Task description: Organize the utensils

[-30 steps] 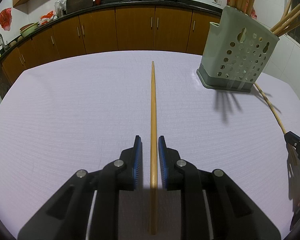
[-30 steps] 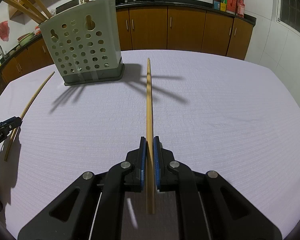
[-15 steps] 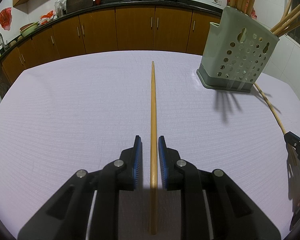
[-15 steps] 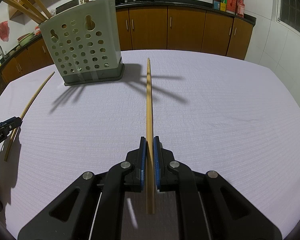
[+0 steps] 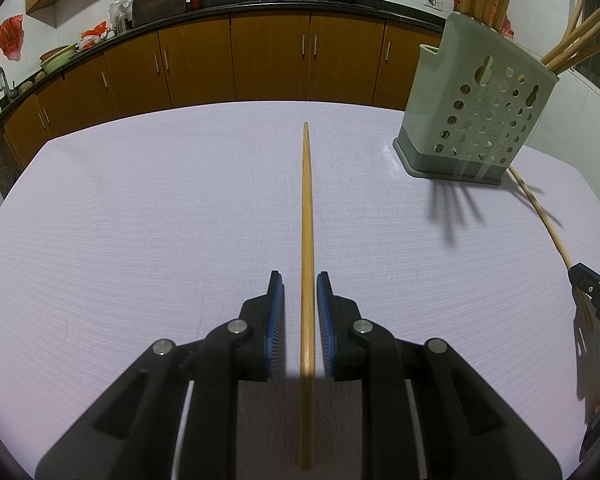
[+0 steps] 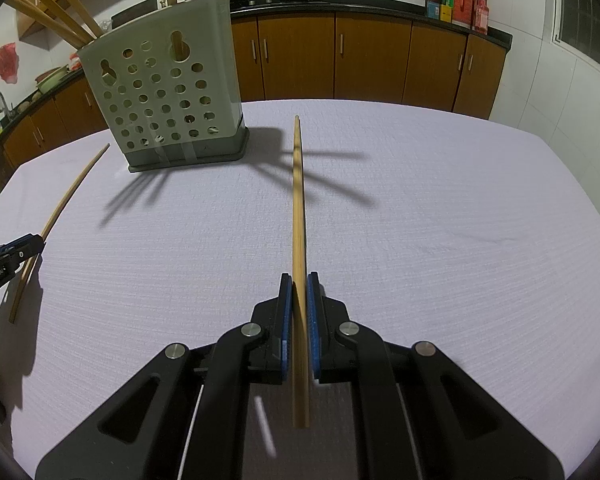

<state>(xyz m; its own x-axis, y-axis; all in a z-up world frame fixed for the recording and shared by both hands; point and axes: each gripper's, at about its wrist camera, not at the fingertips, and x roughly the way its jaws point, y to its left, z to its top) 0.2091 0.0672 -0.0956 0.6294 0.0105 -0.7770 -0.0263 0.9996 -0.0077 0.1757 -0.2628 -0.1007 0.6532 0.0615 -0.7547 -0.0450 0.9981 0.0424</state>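
A wooden chopstick (image 5: 307,216) lies on the white tablecloth between the fingers of my left gripper (image 5: 300,280), which is open with gaps on both sides of the stick. My right gripper (image 6: 298,280) is shut on a second chopstick (image 6: 297,200), which points forward just above the table. A grey-green perforated utensil holder (image 6: 160,100) with several chopsticks in it stands at the far left of the right wrist view and at the far right of the left wrist view (image 5: 476,112).
The round table (image 5: 140,200) has a white cloth. Brown kitchen cabinets (image 5: 268,64) run behind it, with woks on the counter. The right gripper's tip shows at the left view's right edge (image 5: 596,300); the left gripper's tip at the right view's left edge (image 6: 8,256).
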